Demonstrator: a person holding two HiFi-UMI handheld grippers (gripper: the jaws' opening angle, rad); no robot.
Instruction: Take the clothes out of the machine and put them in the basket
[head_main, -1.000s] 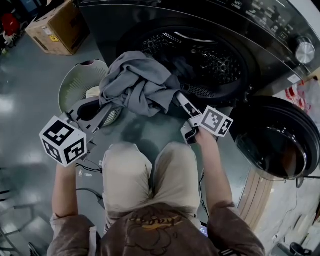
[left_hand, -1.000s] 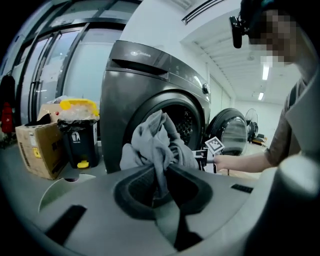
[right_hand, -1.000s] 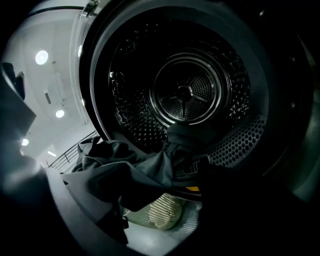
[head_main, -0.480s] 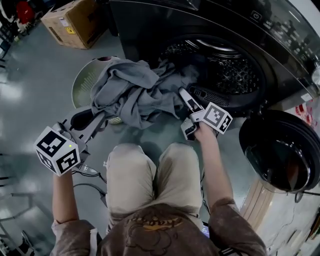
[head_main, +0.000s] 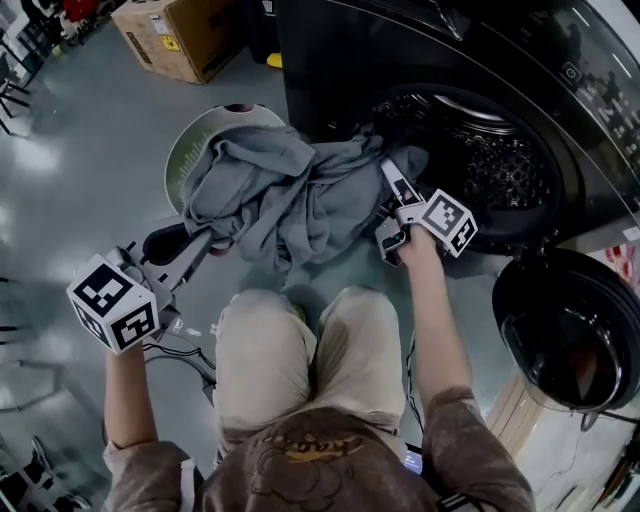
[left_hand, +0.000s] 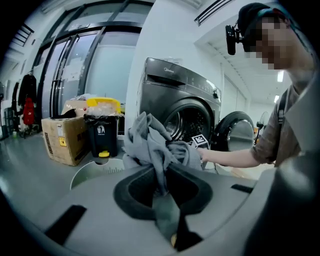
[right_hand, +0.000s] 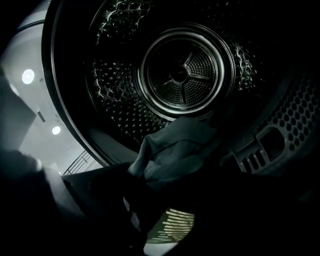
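One drum hub (right_hand: 180, 75) (right gripper view)

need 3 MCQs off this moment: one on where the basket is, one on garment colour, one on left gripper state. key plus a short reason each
1. Where is the basket?
A. inside the drum
B. on the floor left of the machine, partly under the garment
C. on top of the cardboard box

2. What colour is the garment?
A. red
B. yellow
C. grey

3. The left gripper is:
A. shut on the garment
B. open and empty
C. out of every view

Key:
1 B: the head view shows its rim on the floor beside the machine, with cloth draped over it.
2 C: it reads grey in the head and left gripper views.
3 A: its jaws pinch a fold of the cloth.
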